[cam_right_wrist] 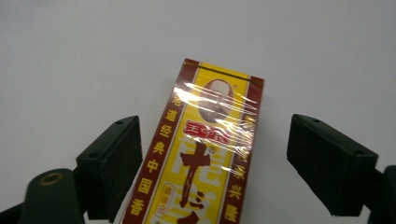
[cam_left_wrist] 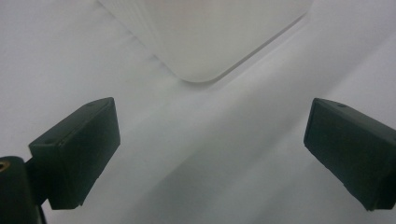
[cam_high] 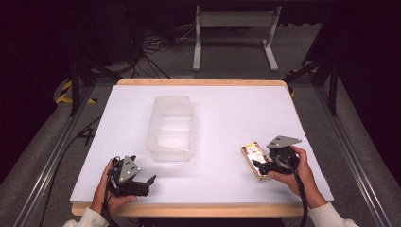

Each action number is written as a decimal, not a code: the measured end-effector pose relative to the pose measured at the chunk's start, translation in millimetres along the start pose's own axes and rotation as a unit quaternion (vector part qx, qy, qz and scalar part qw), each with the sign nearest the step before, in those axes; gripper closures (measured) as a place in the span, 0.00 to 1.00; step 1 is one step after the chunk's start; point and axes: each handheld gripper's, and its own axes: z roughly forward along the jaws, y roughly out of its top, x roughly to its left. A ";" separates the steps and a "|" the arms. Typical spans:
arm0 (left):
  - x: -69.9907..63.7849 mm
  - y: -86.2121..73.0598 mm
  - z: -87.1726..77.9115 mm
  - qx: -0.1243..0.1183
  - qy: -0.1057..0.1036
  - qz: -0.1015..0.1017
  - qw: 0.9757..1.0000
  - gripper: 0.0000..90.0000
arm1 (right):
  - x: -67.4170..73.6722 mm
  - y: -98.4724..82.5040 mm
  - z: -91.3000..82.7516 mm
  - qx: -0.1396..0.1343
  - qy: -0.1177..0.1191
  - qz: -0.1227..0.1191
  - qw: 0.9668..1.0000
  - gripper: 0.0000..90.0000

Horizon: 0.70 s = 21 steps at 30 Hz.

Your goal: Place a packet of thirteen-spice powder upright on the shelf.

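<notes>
My right claw (cam_right_wrist: 212, 163) hovers over a yellow-and-red packet (cam_right_wrist: 205, 154) lying flat on the white bench (cam_high: 227, 113), jaws apart either side. My left claw (cam_left_wrist: 210, 149), also apart, waits near a clear plastic tub (cam_high: 171, 127). Next, I judge: lower and close.

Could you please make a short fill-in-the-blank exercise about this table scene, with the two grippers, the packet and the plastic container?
1. The jaws of the right gripper stand open on either side of a red and ____ packet.
2. The translucent plastic container on the white table holds ____.
3. The left gripper has its jaws ____, with nothing between them.
4. In the high view, the packet lies to the ____ of the container.

Missing words: yellow; nothing; open; right
</notes>
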 end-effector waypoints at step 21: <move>-1.2 -0.5 0.4 -0.003 -0.014 0.007 1.000 0.05 | -6.9 45.3 56.7 0.132 0.002 0.069 0.989 0.21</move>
